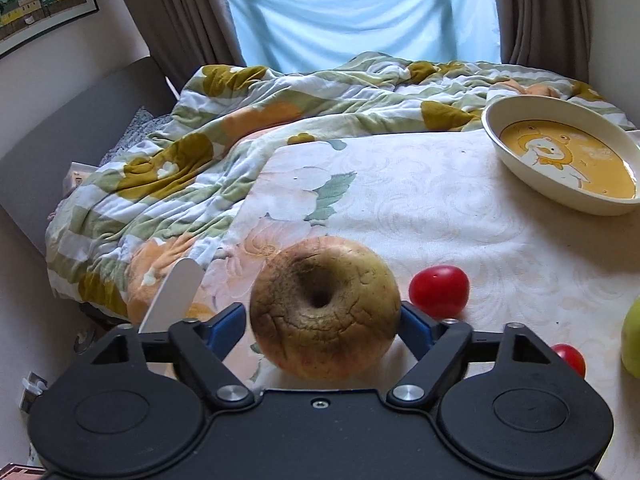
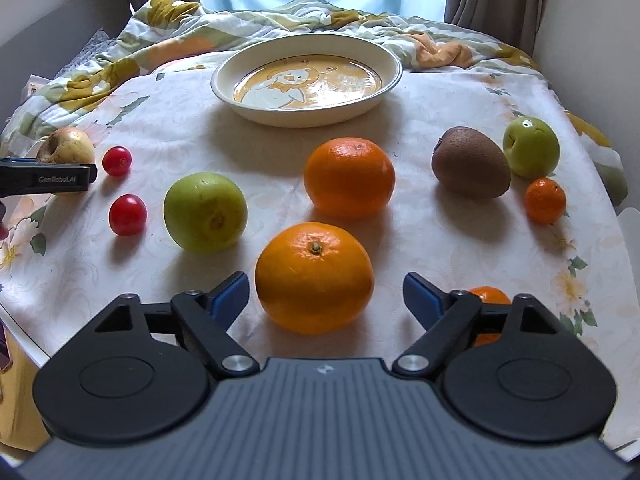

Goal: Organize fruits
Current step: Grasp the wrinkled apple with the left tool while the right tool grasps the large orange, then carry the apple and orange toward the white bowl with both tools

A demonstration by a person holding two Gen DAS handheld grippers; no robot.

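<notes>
The bed, spread with a floral sheet, carries everything ahead of my two hand-held grippers. A rumpled quilt lies at its far side. A cream dish with a duck picture sits far ahead of my right hand-held gripper, and far ahead and to the right of my left hand-held gripper.

My left hand-held gripper has its blue fingers pressed against both flanks of a wrinkled yellow-brown apple, gripping it. My right hand-held gripper stands open, its fingers spread on either side of a large orange without touching it.

A second orange lies just beyond the first. A green apple lies ahead to its left; a kiwi and a smaller green apple lie ahead to the right, touching. A small mandarin sits just beside them. Two cherry tomatoes lie far left, near the left hand-held gripper.
</notes>
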